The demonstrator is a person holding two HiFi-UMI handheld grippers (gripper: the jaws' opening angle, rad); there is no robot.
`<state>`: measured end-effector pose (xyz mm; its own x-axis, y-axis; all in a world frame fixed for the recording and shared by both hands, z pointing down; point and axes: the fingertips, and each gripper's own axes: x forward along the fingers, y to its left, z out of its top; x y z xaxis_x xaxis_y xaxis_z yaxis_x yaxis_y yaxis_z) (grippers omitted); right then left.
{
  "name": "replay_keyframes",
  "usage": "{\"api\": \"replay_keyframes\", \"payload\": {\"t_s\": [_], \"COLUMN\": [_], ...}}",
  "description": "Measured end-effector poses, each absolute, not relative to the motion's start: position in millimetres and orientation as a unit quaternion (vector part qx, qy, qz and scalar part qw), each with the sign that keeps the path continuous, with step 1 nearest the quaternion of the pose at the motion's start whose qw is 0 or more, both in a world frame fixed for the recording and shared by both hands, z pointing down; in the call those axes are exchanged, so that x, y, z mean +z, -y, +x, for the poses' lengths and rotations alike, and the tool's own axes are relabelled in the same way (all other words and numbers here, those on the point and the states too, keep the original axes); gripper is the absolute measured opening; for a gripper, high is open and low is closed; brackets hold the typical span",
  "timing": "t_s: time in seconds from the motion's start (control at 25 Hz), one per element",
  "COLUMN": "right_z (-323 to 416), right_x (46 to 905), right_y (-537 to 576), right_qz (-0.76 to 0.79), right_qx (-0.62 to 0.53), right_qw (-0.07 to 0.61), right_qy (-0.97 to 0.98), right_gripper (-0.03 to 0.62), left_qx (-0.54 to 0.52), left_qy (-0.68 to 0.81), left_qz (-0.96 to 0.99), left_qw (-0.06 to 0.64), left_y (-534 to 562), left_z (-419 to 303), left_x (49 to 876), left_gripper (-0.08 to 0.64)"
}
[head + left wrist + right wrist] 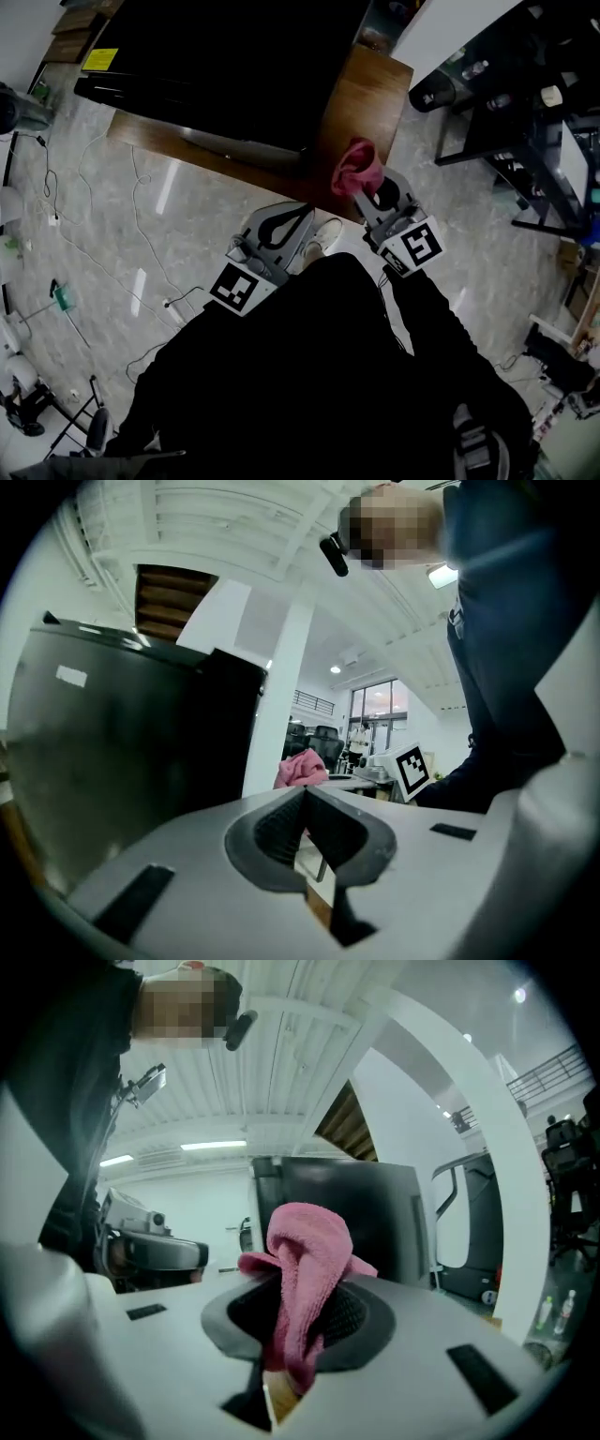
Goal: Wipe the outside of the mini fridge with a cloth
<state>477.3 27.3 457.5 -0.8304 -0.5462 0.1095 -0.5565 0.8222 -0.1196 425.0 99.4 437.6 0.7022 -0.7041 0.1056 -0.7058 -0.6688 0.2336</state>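
Right gripper view: closed on a pink cloth [305,1269], pinched at a thick bunch, with a rounded fold standing up above the jaws and a tail hanging toward 6 o'clock. Looks light, soft and limp. Likely to flop and drag rather than push, so best taken by a fat gather, as here, leaving a loose pad free to press on a panel. Little risk of slipping from the ribbed pads, by the look of it.

In the head view, found at about 1 o'clock from the middle, above the near corner of the wooden table [370,94] and just beside the front right corner of the black mini fridge [225,66]. Cannot tell whether touching it. Fridge judged heavy, rigid and glossy, so able to take firm pressure without shifting.

Right gripper [368,192] held low in front of the body, pointing toward 11 o'clock at the fridge.

Left gripper [298,214] at 8 o'clock from the cloth, pointing toward 1 o'clock. Jaws brought together with nothing between them.
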Motion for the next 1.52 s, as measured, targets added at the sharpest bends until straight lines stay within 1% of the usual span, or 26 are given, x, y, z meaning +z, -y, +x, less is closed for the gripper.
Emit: {"api": "replay_keyframes", "payload": {"t_s": [0.28,0.56,0.72,1.0,1.16,1.36,1.52], "right_z": [338,219,151,61,10,-51,-99], "right_x": [428,404,394,384,388,399,398], "right_y": [-150,-235,-269,-308,-323,-308,-278], "right_qz": [0.187,0.114,0.074,0.014,-0.019,-0.052,-0.068], "right_qx": [0.068,0.063,0.055,0.062,0.052,0.081,0.082], "right_qw": [0.047,0.034,0.038,0.017,0.025,0.021,0.016], "right_qy": [0.979,0.991,0.995,0.998,0.998,0.995,0.994], "right_gripper": [0.087,0.086,0.087,0.086,0.086,0.086,0.087], "left_qx": [0.009,-0.009,-0.02,-0.026,-0.039,-0.036,-0.04], "left_qy": [0.44,0.49,0.509,0.574,0.604,0.636,0.645], "left_qz": [0.892,0.867,0.855,0.815,0.792,0.767,0.761], "left_qw": [0.105,0.087,0.091,0.075,0.075,0.08,0.058], "left_y": [-177,-250,-286,-335,-354,-340,-305], "left_z": [296,182,116,23,-29,-89,-131], "left_x": [422,414,410,392,391,403,388], "left_gripper": [0.002,0.002,0.002,0.002,0.002,0.002,0.002]}}
